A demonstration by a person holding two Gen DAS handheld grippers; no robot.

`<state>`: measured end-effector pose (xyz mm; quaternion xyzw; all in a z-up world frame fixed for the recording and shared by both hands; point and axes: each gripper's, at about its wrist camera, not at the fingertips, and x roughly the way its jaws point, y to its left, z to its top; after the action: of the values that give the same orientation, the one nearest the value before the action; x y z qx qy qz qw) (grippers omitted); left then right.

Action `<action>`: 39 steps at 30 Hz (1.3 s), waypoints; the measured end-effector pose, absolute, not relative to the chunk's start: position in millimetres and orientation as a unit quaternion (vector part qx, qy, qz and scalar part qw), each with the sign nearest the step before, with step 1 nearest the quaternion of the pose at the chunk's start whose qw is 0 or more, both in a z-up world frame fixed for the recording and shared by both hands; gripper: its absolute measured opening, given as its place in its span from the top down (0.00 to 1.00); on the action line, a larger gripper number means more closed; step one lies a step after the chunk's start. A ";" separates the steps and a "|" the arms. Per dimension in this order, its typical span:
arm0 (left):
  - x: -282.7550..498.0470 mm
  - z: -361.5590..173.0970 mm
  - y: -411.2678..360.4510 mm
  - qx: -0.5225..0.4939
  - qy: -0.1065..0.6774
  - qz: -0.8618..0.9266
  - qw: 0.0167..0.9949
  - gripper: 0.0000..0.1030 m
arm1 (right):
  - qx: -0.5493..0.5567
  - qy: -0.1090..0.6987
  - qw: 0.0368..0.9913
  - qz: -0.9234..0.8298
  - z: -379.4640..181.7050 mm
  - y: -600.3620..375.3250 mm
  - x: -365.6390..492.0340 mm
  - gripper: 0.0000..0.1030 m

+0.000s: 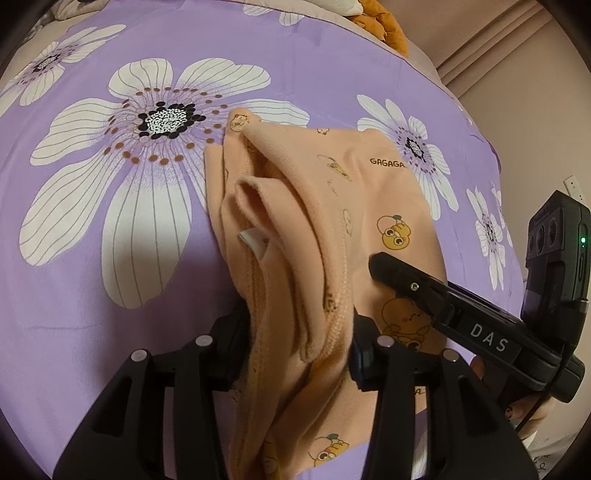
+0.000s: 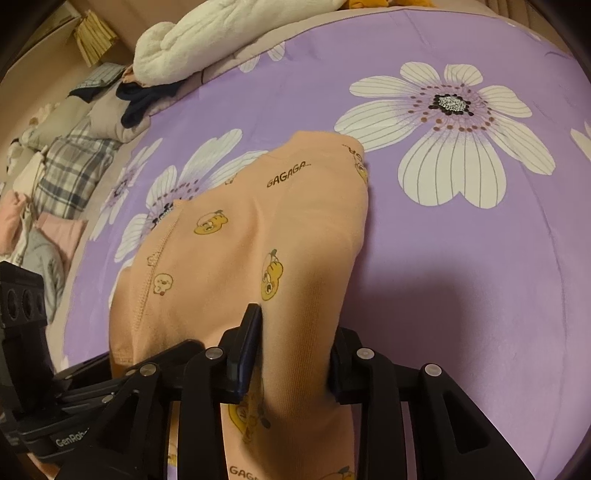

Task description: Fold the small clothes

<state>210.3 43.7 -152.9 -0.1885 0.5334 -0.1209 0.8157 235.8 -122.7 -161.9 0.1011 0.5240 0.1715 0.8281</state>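
Note:
A small peach garment (image 1: 314, 221) printed with yellow ducks and "GAGAGA" lies bunched and partly folded on a purple flowered bedsheet (image 1: 110, 258). My left gripper (image 1: 299, 343) is shut on a thick bunch of its near edge. My right gripper (image 2: 295, 354) is shut on another part of the same garment (image 2: 258, 229), whose cloth drapes forward from the jaws onto the sheet (image 2: 480, 258). The right gripper also shows in the left wrist view (image 1: 384, 266), lying over the garment at the right.
A pile of other clothes (image 2: 66, 166), plaid, pink and grey, lies along the left side of the bed. A white fluffy blanket (image 2: 221, 33) is at the far edge. An orange plush thing (image 1: 380, 26) sits at the far end. A wall is at the right.

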 end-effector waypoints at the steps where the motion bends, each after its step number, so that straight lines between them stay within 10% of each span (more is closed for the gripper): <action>1: 209.7 -152.8 44.4 -0.190 0.532 -0.120 0.816 0.53 | 0.101 0.524 0.828 0.170 -161.9 -123.1 235.7 0.66; 39: 145.8 -61.1 55.1 -0.145 0.411 -0.106 0.894 0.01 | 0.091 0.448 0.879 0.134 -103.7 -142.7 191.5 0.08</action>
<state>145.8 55.1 -61.1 -0.1447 0.4111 -0.1058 0.8938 191.5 -142.7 -103.7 0.0909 0.4476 0.1344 0.8794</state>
